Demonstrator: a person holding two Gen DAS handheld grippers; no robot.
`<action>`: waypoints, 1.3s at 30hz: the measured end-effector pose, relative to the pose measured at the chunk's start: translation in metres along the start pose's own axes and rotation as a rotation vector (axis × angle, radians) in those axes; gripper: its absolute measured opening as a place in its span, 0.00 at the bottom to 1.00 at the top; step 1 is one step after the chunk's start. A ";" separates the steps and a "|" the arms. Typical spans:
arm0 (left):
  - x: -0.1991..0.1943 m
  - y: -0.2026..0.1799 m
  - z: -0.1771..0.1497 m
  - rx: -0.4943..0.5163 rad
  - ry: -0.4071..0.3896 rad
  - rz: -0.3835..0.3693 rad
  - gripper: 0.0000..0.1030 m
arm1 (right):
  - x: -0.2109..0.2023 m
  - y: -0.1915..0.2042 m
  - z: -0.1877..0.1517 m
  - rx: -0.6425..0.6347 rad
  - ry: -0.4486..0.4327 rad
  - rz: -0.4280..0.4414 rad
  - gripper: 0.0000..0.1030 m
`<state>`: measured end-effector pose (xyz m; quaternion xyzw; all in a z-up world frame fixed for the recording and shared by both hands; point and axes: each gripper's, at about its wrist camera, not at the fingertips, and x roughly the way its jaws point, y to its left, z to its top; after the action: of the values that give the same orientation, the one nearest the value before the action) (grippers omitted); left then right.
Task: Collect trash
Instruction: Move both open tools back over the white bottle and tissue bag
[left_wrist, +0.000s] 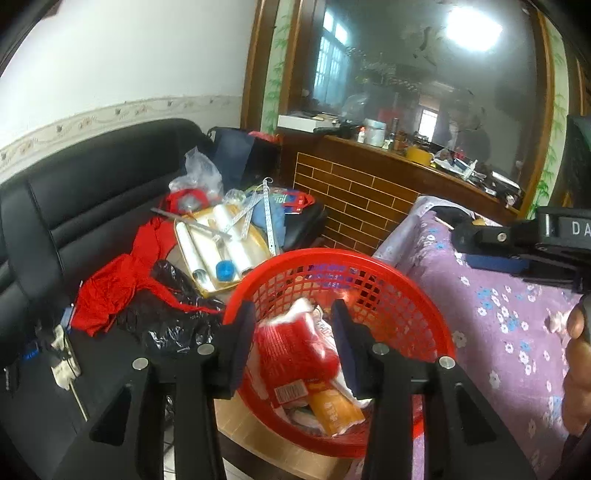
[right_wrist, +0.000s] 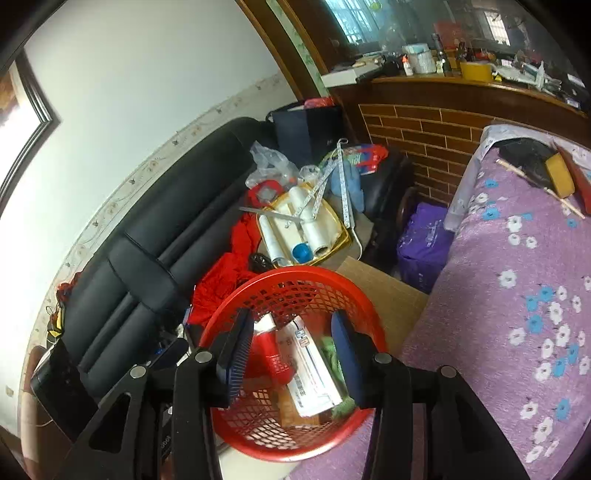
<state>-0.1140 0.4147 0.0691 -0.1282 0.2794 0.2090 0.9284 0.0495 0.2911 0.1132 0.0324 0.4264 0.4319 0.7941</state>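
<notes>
A red mesh basket (left_wrist: 406, 280) stands between a black sofa and a purple floral cover, with trash inside it. My left gripper (left_wrist: 293, 325) hangs over the basket, its jaws apart. A blurred red-and-white wrapper (left_wrist: 295, 343) lies loose between them, beside an orange packet (left_wrist: 332, 410). My right gripper (right_wrist: 291, 332) is also over the basket (right_wrist: 295, 275), open above a white carton (right_wrist: 314, 373), a red wrapper (right_wrist: 273, 354) and something green (right_wrist: 332, 354). From the left wrist view the right gripper (left_wrist: 469, 243) shows at the right edge, over the floral cover.
The black sofa (left_wrist: 92, 192) carries a red cloth (left_wrist: 110, 291), a black plastic bag (left_wrist: 177, 317) and a yellow tray of white rolls (left_wrist: 221, 243). The purple floral cover (left_wrist: 498, 314) fills the right. A brick-patterned counter (left_wrist: 362, 195) stands behind. A hand (left_wrist: 576, 354) is at the right edge.
</notes>
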 end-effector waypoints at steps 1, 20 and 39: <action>-0.001 -0.003 0.000 0.000 0.000 -0.007 0.40 | -0.007 -0.004 -0.002 0.005 -0.009 -0.005 0.48; -0.072 -0.106 -0.020 0.132 -0.039 -0.173 0.54 | -0.128 -0.078 -0.081 0.107 -0.051 -0.078 0.49; -0.116 -0.242 -0.037 0.355 0.027 -0.359 0.63 | -0.311 -0.275 -0.150 0.325 -0.167 -0.392 0.56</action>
<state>-0.1076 0.1519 0.1343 -0.0134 0.2966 -0.0134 0.9548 0.0426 -0.1507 0.1046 0.1118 0.4212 0.1915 0.8794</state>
